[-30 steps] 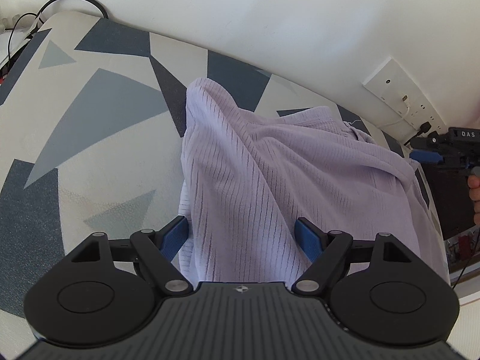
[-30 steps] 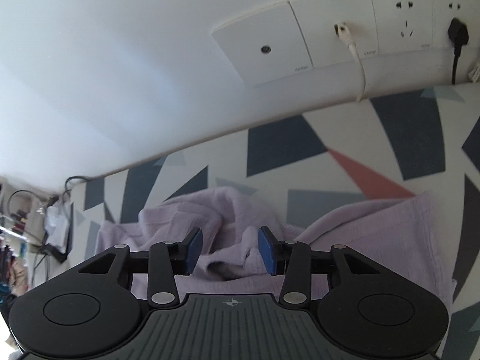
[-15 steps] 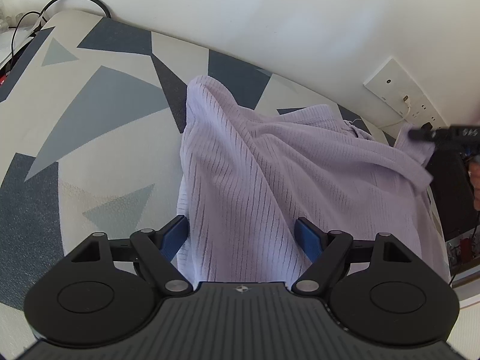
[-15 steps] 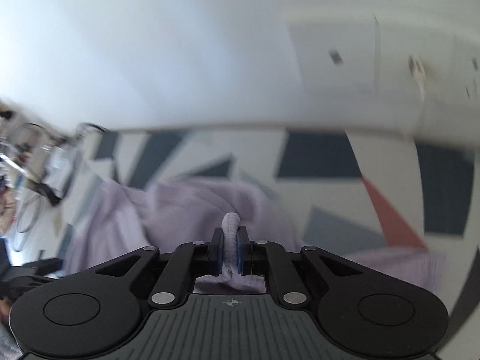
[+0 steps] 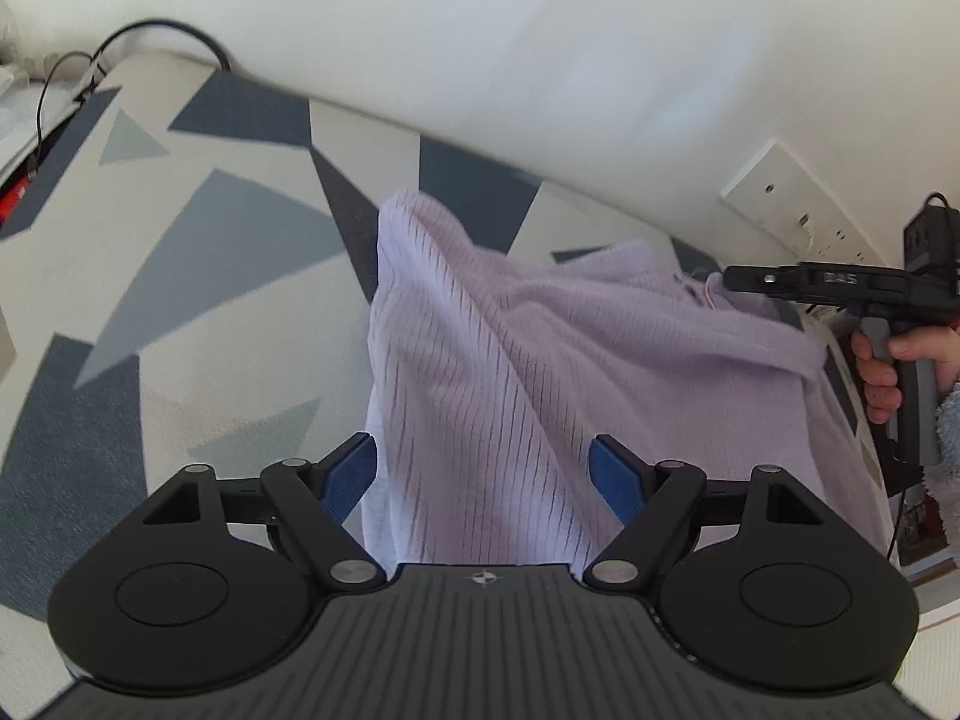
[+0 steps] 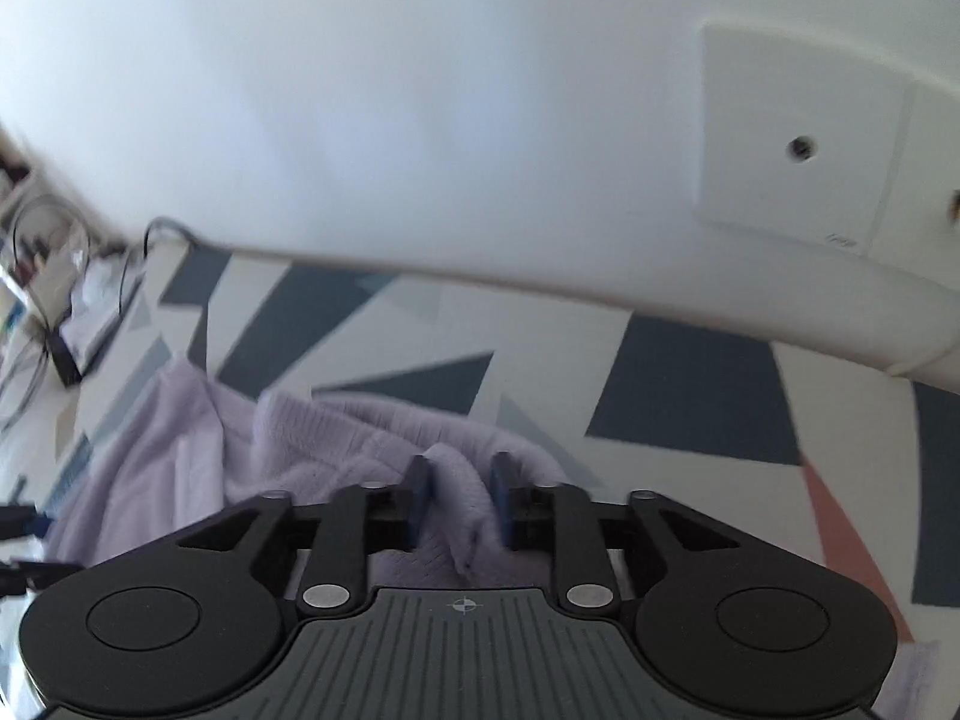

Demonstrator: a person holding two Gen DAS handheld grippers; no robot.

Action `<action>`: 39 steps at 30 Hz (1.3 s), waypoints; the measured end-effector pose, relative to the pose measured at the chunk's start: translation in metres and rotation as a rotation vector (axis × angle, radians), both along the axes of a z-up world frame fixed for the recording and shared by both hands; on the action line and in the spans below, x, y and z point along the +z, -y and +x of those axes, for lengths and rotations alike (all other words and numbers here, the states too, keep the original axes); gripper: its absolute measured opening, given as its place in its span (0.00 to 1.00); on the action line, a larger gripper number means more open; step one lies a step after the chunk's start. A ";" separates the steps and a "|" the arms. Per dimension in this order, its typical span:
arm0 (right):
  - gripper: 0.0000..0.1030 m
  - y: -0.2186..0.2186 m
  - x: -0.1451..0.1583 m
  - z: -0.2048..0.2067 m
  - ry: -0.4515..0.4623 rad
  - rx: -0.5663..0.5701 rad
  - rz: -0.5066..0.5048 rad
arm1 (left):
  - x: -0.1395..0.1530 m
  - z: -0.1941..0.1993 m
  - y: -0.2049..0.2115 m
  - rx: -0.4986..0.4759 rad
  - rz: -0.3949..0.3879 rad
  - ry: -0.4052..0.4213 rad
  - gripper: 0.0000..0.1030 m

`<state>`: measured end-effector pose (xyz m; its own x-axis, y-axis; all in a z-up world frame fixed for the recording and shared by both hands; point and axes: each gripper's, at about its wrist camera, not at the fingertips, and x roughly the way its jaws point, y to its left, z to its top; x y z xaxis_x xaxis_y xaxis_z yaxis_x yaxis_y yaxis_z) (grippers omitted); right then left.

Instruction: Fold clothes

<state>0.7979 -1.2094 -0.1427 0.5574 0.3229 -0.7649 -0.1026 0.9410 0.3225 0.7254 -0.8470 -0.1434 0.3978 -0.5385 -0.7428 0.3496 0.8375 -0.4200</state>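
Lilac garment bunched, not yet a neat fold

The lilac ribbed garment [image 5: 540, 372] lies rumpled across the middle of the patterned bed [image 5: 198, 276], with no flat folded stack showing. The left gripper [image 5: 483, 471] has its jaws wide apart over the near cloth. The right gripper [image 6: 459, 495] has its jaws partly apart around a raised ridge of fabric; smoothing and folding appear left.

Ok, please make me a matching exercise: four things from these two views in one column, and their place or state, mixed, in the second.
1. left gripper
2. right gripper
3. black cable
4. socket plate

a. on the white wall
b. fingers wide apart, lilac garment between them
c. narrower gap, filled by a fabric fold
d. by the far-left corner of the patterned surface

Pairs: 1-b, 2-c, 3-d, 4-a
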 end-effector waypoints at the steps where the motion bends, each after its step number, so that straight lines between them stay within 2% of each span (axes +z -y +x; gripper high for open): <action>1: 0.32 0.004 0.011 -0.005 0.027 0.018 0.013 | 0.004 0.003 -0.002 0.002 -0.004 0.009 0.77; 5: 0.35 0.013 0.052 -0.031 0.078 0.207 0.067 | 0.019 0.017 -0.003 -0.001 -0.025 0.041 0.77; 7: 0.49 0.012 0.064 -0.043 0.095 0.288 0.061 | 0.026 0.025 0.004 -0.031 -0.031 0.059 0.77; 9: 0.53 0.010 0.063 -0.051 0.092 0.317 0.036 | 0.032 0.032 0.018 -0.076 -0.012 0.082 0.77; 13: 0.53 0.002 0.044 -0.061 0.072 0.351 -0.016 | 0.035 0.039 0.047 -0.173 0.036 0.113 0.81; 14: 0.52 0.000 0.039 -0.063 0.069 0.360 -0.028 | 0.032 0.040 0.050 -0.177 0.055 0.111 0.81; 15: 0.46 -0.002 0.034 -0.066 0.067 0.365 -0.042 | 0.029 0.041 0.053 -0.178 0.072 0.108 0.81; 17: 0.17 -0.006 0.027 -0.070 0.064 0.361 -0.069 | 0.023 0.043 0.049 -0.157 0.085 0.091 0.81; 18: 0.08 -0.005 0.028 -0.073 0.076 0.348 -0.070 | 0.021 0.043 0.044 -0.146 0.082 0.083 0.81; 22: 0.05 0.006 0.052 -0.086 0.201 0.226 -0.070 | 0.012 0.041 0.026 -0.112 0.082 0.067 0.81; 25: 0.05 0.013 0.074 -0.085 0.286 0.114 -0.113 | 0.005 0.042 0.022 -0.097 0.095 0.060 0.81; 30: 0.05 -0.002 0.040 -0.047 0.163 0.123 -0.291 | -0.007 0.046 0.033 -0.099 0.123 0.052 0.81; 33: 0.05 -0.004 0.029 -0.044 0.137 0.094 -0.299 | -0.013 0.048 0.036 -0.075 0.163 0.060 0.80; 34: 0.05 -0.004 0.026 -0.043 0.128 0.085 -0.301 | -0.015 0.048 0.036 -0.065 0.174 0.066 0.78; 35: 0.05 -0.005 0.022 -0.042 0.120 0.076 -0.304 | -0.019 0.049 0.036 -0.054 0.192 0.069 0.66; 36: 0.05 -0.006 0.018 -0.041 0.111 0.066 -0.306 | -0.022 0.049 0.036 -0.045 0.204 0.067 0.46; 37: 0.05 -0.006 0.015 -0.039 0.102 0.057 -0.309 | -0.025 0.051 0.036 -0.044 0.189 0.053 0.37; 38: 0.05 -0.007 0.011 -0.038 0.094 0.047 -0.311 | -0.027 0.052 0.036 -0.041 0.177 0.043 0.22; 39: 0.05 -0.008 0.007 -0.037 0.085 0.038 -0.314 | -0.025 0.051 0.037 -0.029 0.174 0.049 0.14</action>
<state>0.7606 -1.2017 -0.1354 0.6155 0.1006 -0.7817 -0.1535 0.9881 0.0063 0.7767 -0.8836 -0.1684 0.4219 -0.4158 -0.8057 0.3914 0.8851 -0.2518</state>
